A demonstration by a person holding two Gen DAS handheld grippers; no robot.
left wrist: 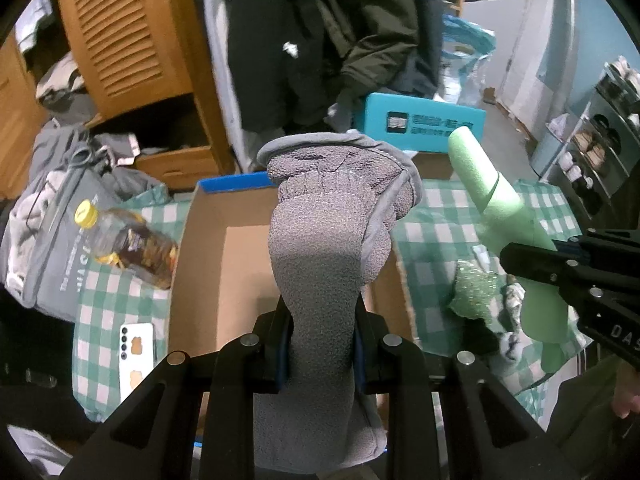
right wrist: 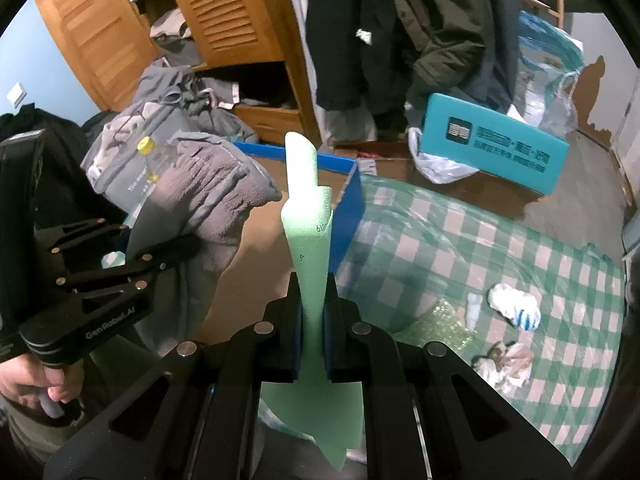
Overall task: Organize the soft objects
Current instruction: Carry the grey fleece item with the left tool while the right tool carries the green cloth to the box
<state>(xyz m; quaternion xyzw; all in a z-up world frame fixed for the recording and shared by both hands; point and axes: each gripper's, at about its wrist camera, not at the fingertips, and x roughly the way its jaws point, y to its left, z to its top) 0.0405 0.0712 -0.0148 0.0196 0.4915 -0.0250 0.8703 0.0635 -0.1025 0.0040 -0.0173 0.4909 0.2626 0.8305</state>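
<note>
Left wrist view: left tool (left wrist: 320, 344) clenched on a grey fleece cloth (left wrist: 320, 240), which stands up from between the pads and folds over at the top, above an open cardboard box (left wrist: 200, 280) with a blue edge. Right tool (left wrist: 520, 258) in from the right, gripping a pale green foam sheet (left wrist: 500, 208) rolled into a tube. Box resting on a green checked cloth (left wrist: 440, 216). To the left of the box, a bottle (left wrist: 128, 240) with a yellow cap lying on its side, and a white phone (left wrist: 136, 356) nearer the camera. A sparkly green pad (left wrist: 476, 292) lying right of the box. Teal box (left wrist: 424, 122) behind.

Right wrist view: right tool (right wrist: 314, 344) squeezed tight on the foam sheet (right wrist: 308, 216), held upright over the blue corner of the cardboard box (right wrist: 348, 204). Left tool (right wrist: 176, 248) at the left, grey fleece cloth (right wrist: 208, 196) bunched in its grip, a hand (right wrist: 32, 384) on the handle. On the checked cloth (right wrist: 460, 240), a white and blue glove (right wrist: 516, 308) and a crumpled rag (right wrist: 504, 364), well apart from the box
</note>
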